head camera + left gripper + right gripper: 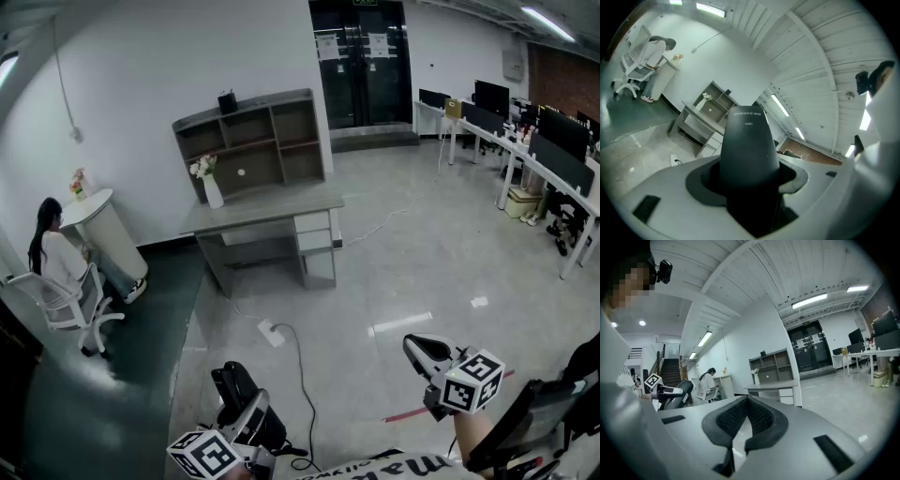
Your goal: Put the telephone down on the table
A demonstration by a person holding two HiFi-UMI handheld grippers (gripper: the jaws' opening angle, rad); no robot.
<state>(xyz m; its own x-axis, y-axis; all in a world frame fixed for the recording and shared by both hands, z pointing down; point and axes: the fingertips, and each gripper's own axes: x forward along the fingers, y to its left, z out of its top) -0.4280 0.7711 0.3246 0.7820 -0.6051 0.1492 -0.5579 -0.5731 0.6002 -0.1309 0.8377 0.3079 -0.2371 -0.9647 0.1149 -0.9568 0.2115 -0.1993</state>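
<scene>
Black plastic telephone handset (749,145) is clamped between the jaws of the left gripper (251,412), jutting forward past them and carried clear of any surface. Right gripper (746,401) alongside has its jaws together on nothing, likely spare. Grey table with shelf unit (281,211) stands well ahead of both. Set-down not yet begun.

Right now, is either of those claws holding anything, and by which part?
The left gripper clamps the black telephone by its near end; the right gripper holds nothing.
</scene>
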